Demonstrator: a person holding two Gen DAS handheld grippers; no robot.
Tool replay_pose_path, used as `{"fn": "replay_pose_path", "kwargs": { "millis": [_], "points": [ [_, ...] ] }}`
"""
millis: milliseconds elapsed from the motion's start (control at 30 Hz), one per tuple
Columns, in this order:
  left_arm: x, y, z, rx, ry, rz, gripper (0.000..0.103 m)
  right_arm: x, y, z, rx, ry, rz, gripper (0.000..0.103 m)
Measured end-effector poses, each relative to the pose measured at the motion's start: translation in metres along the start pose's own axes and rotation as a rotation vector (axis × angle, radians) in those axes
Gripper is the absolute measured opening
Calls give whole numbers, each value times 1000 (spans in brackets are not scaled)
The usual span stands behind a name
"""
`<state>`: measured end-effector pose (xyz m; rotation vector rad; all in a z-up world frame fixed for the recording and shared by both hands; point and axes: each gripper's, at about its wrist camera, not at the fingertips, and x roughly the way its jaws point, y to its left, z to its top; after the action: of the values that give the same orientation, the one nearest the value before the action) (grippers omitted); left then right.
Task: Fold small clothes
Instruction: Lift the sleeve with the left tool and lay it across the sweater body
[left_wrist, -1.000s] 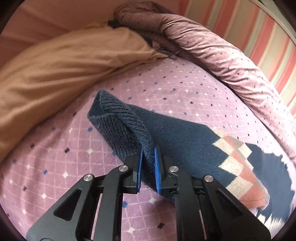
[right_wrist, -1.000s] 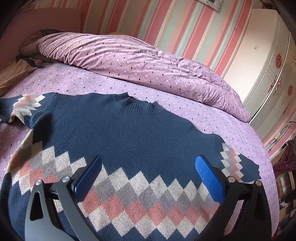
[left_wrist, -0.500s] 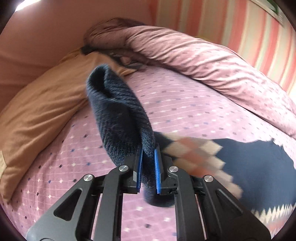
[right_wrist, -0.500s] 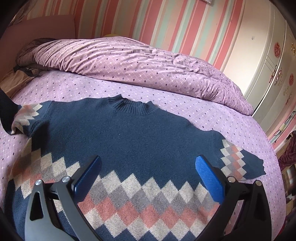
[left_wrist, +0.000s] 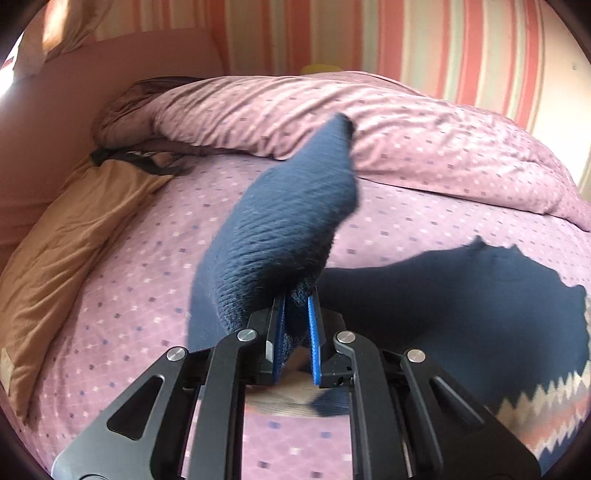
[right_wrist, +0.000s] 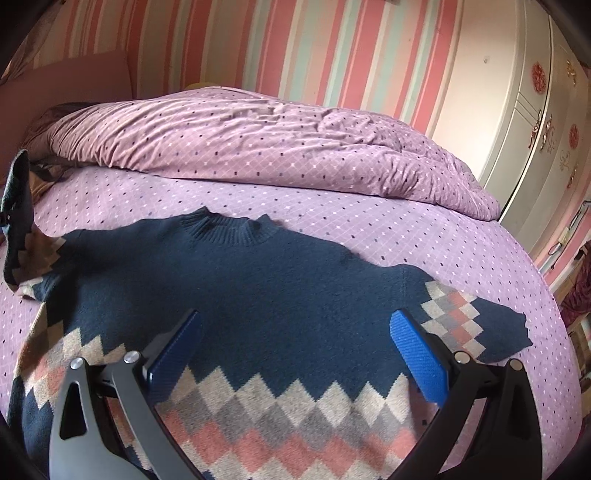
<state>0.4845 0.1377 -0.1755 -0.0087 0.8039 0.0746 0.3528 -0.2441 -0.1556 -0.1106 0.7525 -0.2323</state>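
A navy sweater (right_wrist: 258, 295) with a diamond band of pink, grey and cream lies face up on the purple bed sheet (right_wrist: 406, 236). Its left sleeve cuff (left_wrist: 288, 225) is pinched in my left gripper (left_wrist: 295, 314), which is shut on it and holds it lifted off the bed, the cuff standing up above the blue pads. In the right wrist view that raised sleeve (right_wrist: 16, 206) shows at the far left edge. My right gripper (right_wrist: 291, 339) hovers open over the sweater's chest, nothing between its fingers. The right sleeve (right_wrist: 476, 325) lies flat and spread out.
A rumpled purple duvet (right_wrist: 258, 140) is heaped along the far side of the bed. A tan pillow (left_wrist: 66, 240) lies at the head end on the left. A striped wall stands behind, and a white wardrobe (right_wrist: 528, 122) to the right.
My left gripper has lifted the sleeve cuff off the sheet and carried it up and toward the sweater's body. The right gripper has drifted a little over the chest, still open.
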Motion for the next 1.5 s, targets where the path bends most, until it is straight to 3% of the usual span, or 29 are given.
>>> {"fn": "replay_pose_path", "kwargs": {
  "millis": [333, 633, 1067, 1267, 1500],
  "points": [
    [-20, -108, -22, -1, 35, -160, 9, 13, -37, -7, 38, 0, -4, 101],
    [-17, -207, -62, 49, 125, -272, 9, 31, -81, -16, 90, 14, -15, 101],
    [-7, -350, -68, 91, 167, -465, 9, 66, -132, -33, 127, 48, -90, 101],
    [5, -386, -81, 109, 198, -467, 9, 76, -149, -38, 134, 64, -123, 101],
    [22, -407, -101, 180, 225, -416, 13, 80, -157, -43, 133, 76, -149, 101]
  ]
}}
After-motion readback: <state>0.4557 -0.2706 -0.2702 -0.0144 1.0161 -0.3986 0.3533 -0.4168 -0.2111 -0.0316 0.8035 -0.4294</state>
